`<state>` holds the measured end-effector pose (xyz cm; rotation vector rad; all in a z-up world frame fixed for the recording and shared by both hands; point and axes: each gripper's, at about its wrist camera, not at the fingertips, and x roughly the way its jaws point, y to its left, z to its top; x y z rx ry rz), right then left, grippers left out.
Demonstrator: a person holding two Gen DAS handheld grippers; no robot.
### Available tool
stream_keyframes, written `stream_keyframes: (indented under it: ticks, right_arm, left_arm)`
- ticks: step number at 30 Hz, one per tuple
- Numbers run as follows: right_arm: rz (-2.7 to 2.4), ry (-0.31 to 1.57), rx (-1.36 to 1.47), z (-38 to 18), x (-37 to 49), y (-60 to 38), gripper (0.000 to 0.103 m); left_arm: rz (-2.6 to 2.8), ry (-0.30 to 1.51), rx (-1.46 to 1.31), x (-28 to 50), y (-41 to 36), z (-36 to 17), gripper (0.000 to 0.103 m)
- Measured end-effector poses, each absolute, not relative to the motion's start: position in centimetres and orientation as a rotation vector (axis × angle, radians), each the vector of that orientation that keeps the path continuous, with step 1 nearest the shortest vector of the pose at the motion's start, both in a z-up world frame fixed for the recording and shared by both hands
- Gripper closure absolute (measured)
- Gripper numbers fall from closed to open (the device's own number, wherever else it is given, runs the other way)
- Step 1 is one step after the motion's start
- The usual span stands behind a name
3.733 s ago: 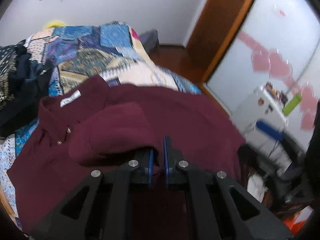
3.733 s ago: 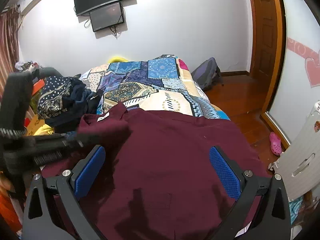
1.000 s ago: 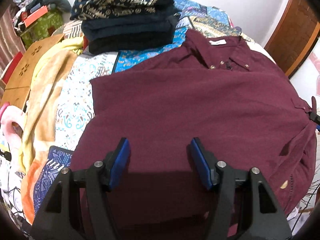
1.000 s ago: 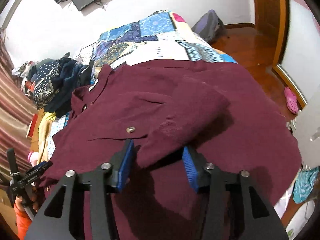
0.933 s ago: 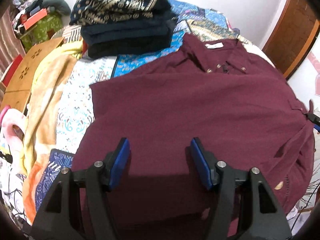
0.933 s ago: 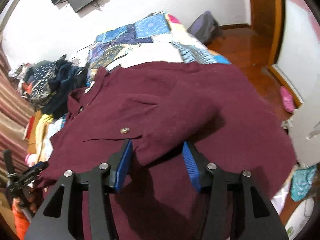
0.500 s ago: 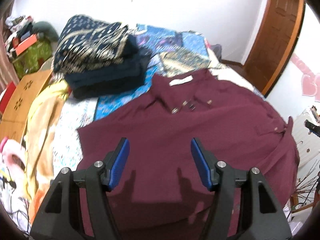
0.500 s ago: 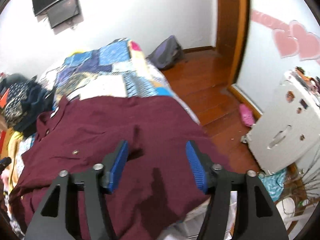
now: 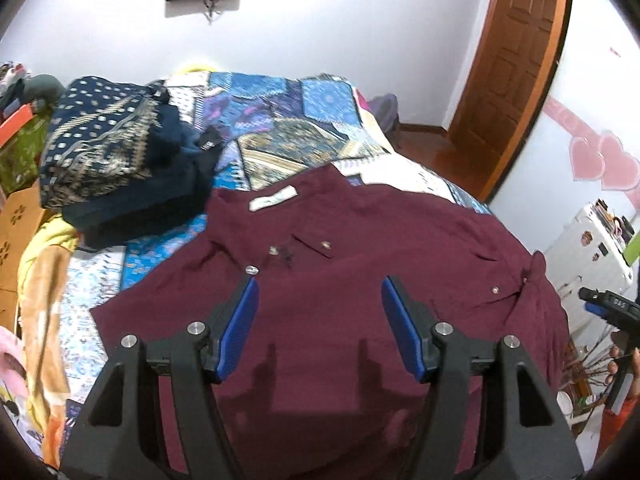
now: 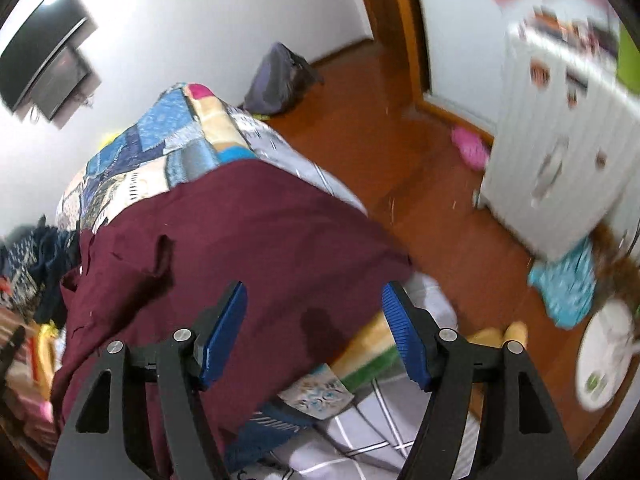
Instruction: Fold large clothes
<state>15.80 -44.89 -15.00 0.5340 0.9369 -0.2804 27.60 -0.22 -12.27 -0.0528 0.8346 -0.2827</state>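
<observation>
Nearest in the left wrist view, the left gripper hangs above the maroon shirt with its blue pads well apart and nothing between them; only its shadow falls on the cloth. In the right wrist view the right gripper is also empty, its jaws wide, over the shirt's edge where the bed ends.

The shirt lies on the bed, front side up, with both sides folded inward, so it already makes a rough rectangle. I judge that the side folds are done and the lengthwise fold is the step in hand. The next move probably calls for both grippers to come down to the bottom hem, each to pinch one corner, and to carry it together toward the collar, keeping the cloth flat.

The fabric looks matte and soft, a woven cotton perhaps, with small shiny buttons and a white label inside the collar. Under it lies a patchwork bedspread in blue and cream, printed with many patterns. Further left sits a pile of folded clothes, dark navy with pale dots. Behind are a white wall and a wooden door.
</observation>
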Motion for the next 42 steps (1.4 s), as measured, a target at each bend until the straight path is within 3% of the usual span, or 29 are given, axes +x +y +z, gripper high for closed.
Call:
stream_keyframes:
  ticks: [9, 16, 19, 24, 27, 29, 35, 39, 40, 42]
  right_arm:
    - [-0.236, 0.985, 0.797, -19.5, 16.2, -47.7, 0.036]
    - [-0.243, 0.921, 0.809, -19.8, 17.1, -48.2, 0.037]
    - [-0.253, 0.893, 0.813, -20.2, 17.7, -48.5, 0.046]
    - [-0.296, 0.879, 0.835, -20.6, 18.1, -49.2, 0.084]
    - [-0.259, 0.856, 0.862, -20.1, 18.0, -49.3, 0.097]
    - [-0.163, 0.814, 0.895, -19.0, 18.0, -48.8, 0.099]
    - [-0.064, 0.746, 0.654, -13.2, 19.2, -43.9, 0.099]
    - [-0.105, 0.775, 0.598, -12.4, 18.7, -43.1, 0.096]
    - [-0.117, 0.789, 0.607, -12.7, 18.5, -43.4, 0.093]
    - [-0.152, 0.852, 0.664, -14.0, 17.7, -44.6, 0.062]
  left_arm:
    - [-0.289, 0.872, -0.005, 27.8, -2.2, -13.7, 0.04]
    - [-0.279, 0.901, -0.028, 28.2, -1.9, -14.6, 0.04]
    - [-0.278, 0.903, -0.04, 28.1, -1.6, -14.8, 0.04]
    - [-0.279, 0.897, -0.052, 27.8, -1.3, -14.7, 0.04]
    - [-0.279, 0.891, -0.062, 27.7, -0.8, -14.6, 0.04]
    - [-0.275, 0.889, -0.071, 27.6, -0.5, -14.5, 0.04]
    - [-0.278, 0.889, -0.107, 27.2, 0.5, -14.4, 0.04]
    - [-0.27, 0.87, -0.095, 26.6, 1.1, -14.0, 0.04]
    - [-0.267, 0.869, -0.094, 26.6, 1.2, -14.0, 0.04]
    - [-0.265, 0.875, -0.1, 26.6, 1.5, -14.2, 0.04]
